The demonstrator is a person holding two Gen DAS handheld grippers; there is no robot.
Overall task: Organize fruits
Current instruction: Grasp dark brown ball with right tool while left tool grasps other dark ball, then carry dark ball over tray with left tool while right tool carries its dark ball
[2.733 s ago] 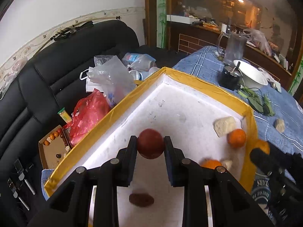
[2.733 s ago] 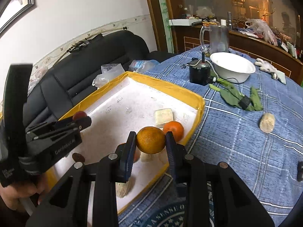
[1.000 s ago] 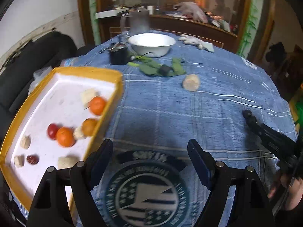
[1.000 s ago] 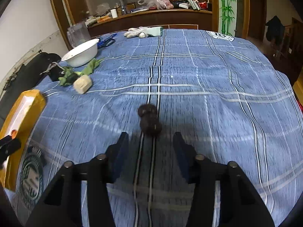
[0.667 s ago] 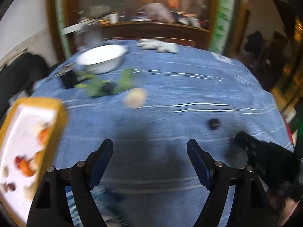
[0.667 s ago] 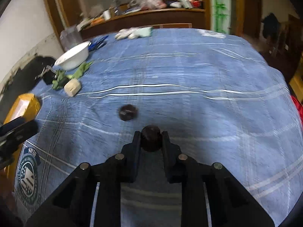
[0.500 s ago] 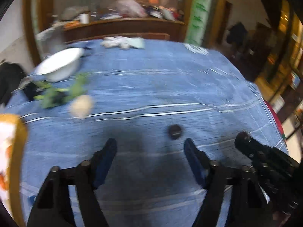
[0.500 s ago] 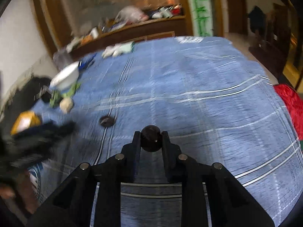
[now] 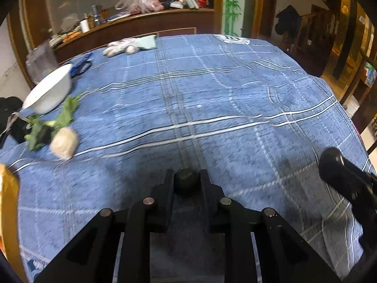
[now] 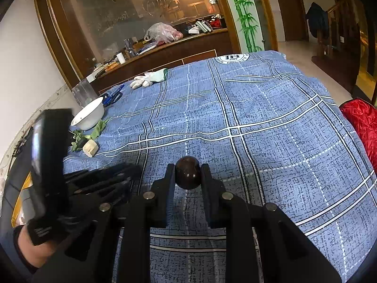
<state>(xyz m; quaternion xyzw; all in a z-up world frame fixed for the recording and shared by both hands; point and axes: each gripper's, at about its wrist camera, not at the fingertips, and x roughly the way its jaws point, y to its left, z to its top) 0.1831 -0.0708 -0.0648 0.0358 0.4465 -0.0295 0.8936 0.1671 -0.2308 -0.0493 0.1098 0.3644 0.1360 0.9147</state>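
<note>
My left gripper (image 9: 186,184) is shut on a small dark round fruit (image 9: 186,181), low over the blue checked tablecloth (image 9: 212,99). My right gripper (image 10: 188,176) is shut on a second dark glossy round fruit (image 10: 188,175), held above the cloth. In the right wrist view the left gripper's body (image 10: 94,184) shows at the left, with a hand below it. The right gripper's black tip (image 9: 341,176) shows at the right of the left wrist view. A sliver of the yellow tray rim (image 9: 7,200) lies at the far left; its contents are hidden.
A pale food chunk (image 9: 63,142), green leaves (image 9: 59,120) and a white bowl (image 9: 48,92) sit at the left of the table. White gloves (image 9: 129,46) and blue scissors (image 9: 81,64) lie at the back. A wooden counter stands behind. A red cushion (image 10: 362,127) is at the right.
Both grippers left the tray, swung right over the cloth and each shut on a dark fruit, the right one first, the left one within the last half second.
</note>
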